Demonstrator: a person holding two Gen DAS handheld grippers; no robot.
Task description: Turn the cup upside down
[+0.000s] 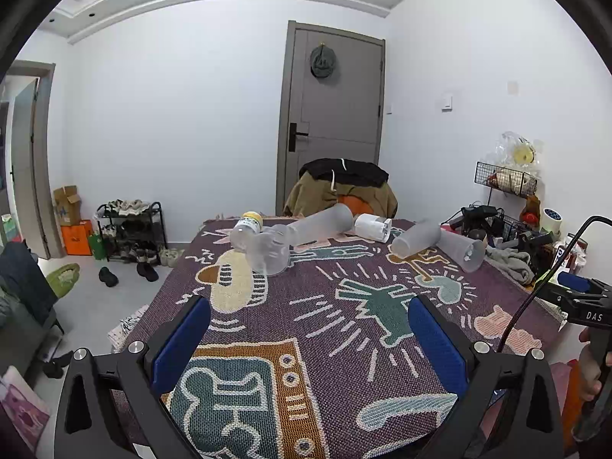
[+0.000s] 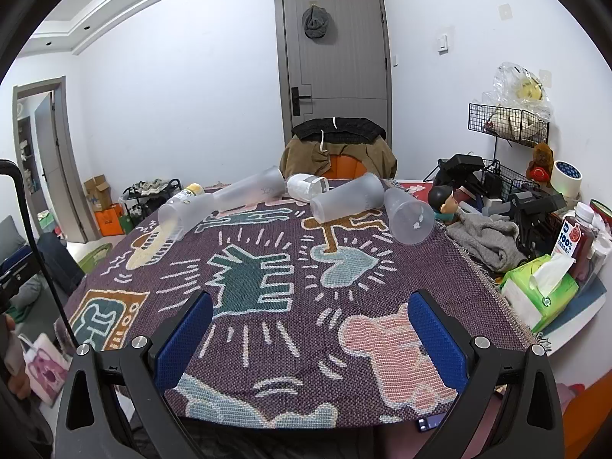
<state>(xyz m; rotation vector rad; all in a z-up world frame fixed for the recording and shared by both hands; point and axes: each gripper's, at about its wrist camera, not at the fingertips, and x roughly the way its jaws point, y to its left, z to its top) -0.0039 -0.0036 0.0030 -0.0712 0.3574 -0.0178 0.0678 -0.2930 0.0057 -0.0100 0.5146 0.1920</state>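
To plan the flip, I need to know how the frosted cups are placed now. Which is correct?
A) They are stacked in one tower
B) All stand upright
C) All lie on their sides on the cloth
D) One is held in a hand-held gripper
C: each frosted cup rests on its side on the cloth, and both grippers are empty.
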